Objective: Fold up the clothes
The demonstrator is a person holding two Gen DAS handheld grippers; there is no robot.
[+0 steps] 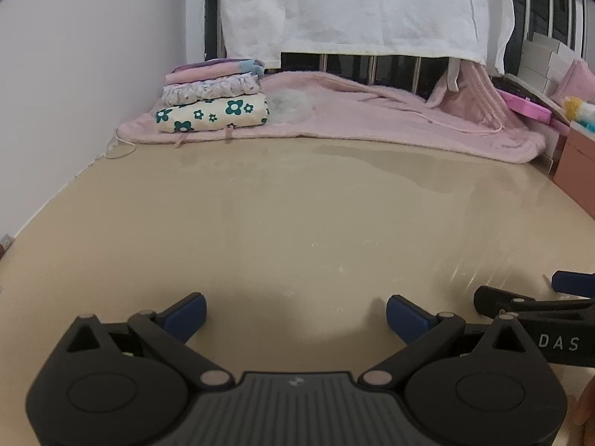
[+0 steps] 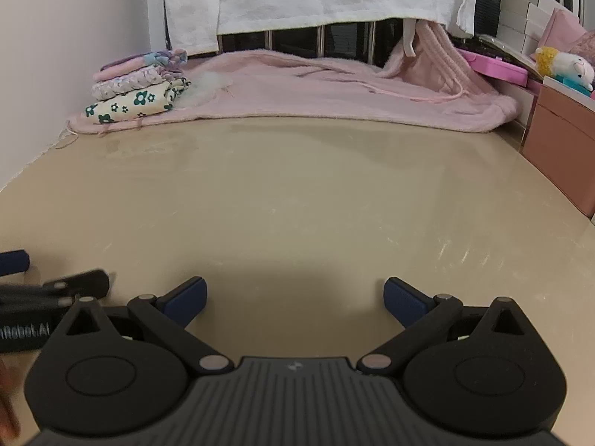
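Beige table [image 1: 297, 204] bare between both wide-open grippers; left gripper [image 1: 295, 314], right gripper [image 2: 295, 299] partly cropped.

A smooth beige surface [image 1: 297, 215] fills most of both views, glossy with faint scratches and bare across its near and middle parts. Along its far edge lies a rumpled pink blanket [image 1: 372, 119], spread from the left wall almost to the right side. On the blanket's left end sits a stack of folded clothes [image 1: 214, 100]: a cream piece with dark green flowers at the bottom, a frilled lilac print above it, and pink and purple pieces on top. A thin white cord [image 1: 119, 148] rests by the blanket's left corner.
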